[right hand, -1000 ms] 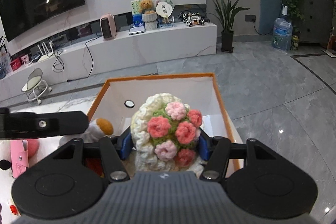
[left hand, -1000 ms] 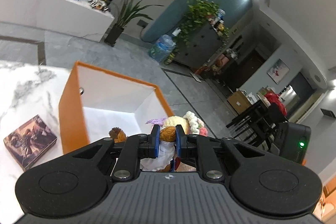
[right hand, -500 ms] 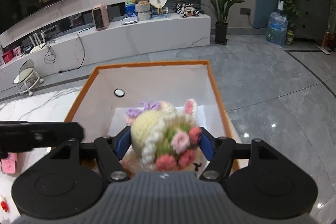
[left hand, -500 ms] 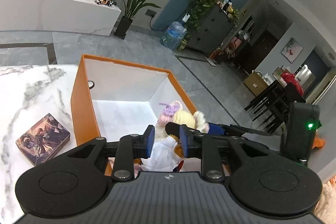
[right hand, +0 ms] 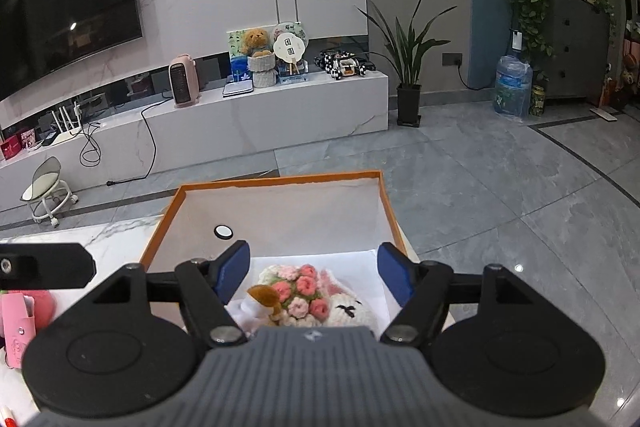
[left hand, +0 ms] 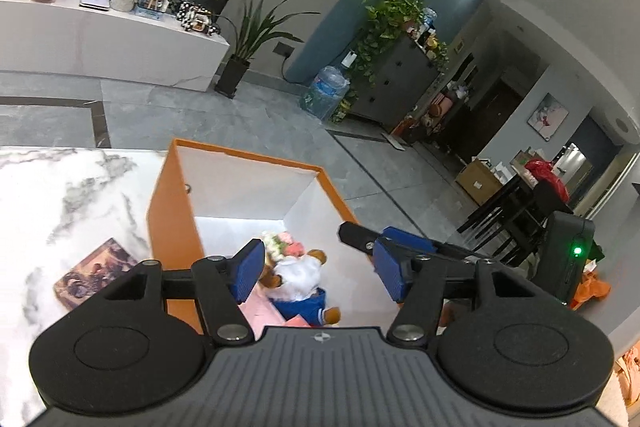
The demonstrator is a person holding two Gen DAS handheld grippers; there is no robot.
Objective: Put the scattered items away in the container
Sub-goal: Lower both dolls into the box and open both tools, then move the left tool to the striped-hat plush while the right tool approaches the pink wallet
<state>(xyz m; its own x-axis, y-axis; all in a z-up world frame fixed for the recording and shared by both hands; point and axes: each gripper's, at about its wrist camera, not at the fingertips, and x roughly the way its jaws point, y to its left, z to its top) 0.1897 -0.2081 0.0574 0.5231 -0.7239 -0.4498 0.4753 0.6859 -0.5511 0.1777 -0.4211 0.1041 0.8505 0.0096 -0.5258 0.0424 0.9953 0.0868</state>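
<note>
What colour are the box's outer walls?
Orange, with a white inside; the box shows best in the left wrist view.

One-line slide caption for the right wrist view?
Open right gripper above the orange cardboard box, where the crocheted flower-covered plush lies released.

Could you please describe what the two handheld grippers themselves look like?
Both the left gripper and right gripper have matte black bodies with round discs, silver pivot screws, ribbed grey fronts bearing a small logo, and blue-padded jaws. No cables or sleeves show.
</note>
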